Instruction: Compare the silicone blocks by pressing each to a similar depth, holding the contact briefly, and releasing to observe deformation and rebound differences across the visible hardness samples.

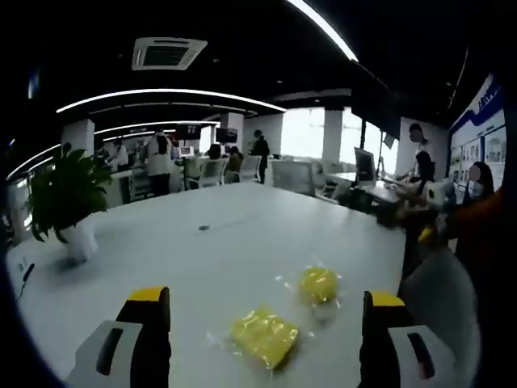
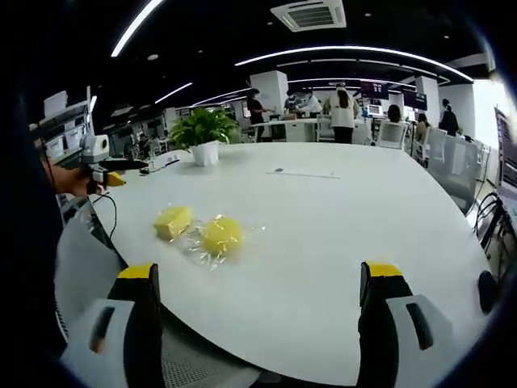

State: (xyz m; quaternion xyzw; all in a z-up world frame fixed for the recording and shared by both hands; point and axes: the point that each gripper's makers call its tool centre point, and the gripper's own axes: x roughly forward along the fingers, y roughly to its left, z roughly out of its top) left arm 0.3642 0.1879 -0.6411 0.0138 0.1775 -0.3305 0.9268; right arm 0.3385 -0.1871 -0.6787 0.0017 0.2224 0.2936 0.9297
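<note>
No writing is legible to me: the blue panel (image 1: 485, 121) on the wall in the left gripper view carries print too blurred to read, and the yellow samples show no label I can make out. The working surface is a large white table (image 1: 242, 234) with a rounded edge, standing in an open office with dark ceiling, curved light strips (image 1: 170, 95), a ceiling air vent (image 2: 309, 14), desks, monitors and several people in the background. A potted green plant (image 1: 66, 194) in a white pot stands on the table, seen also in the right gripper view (image 2: 203, 129). The silicone blocks are two yellow pieces, each in a clear, crinkled plastic wrapper, lying just beside each other on the table. In the left gripper view the squarish block (image 1: 265, 335) lies nearer the camera, between the jaws' line of sight, with the rounder block (image 1: 318, 284) beyond it. In the right gripper view the squarish block (image 2: 173, 220) lies left of the rounder block (image 2: 221, 235). My left gripper (image 1: 266, 319) has its yellow-tipped black jaws spread wide, holding nothing, above the table and apart from the blocks. My right gripper (image 2: 258, 287) is likewise spread wide and empty, near the table's edge, well apart from the blocks.
</note>
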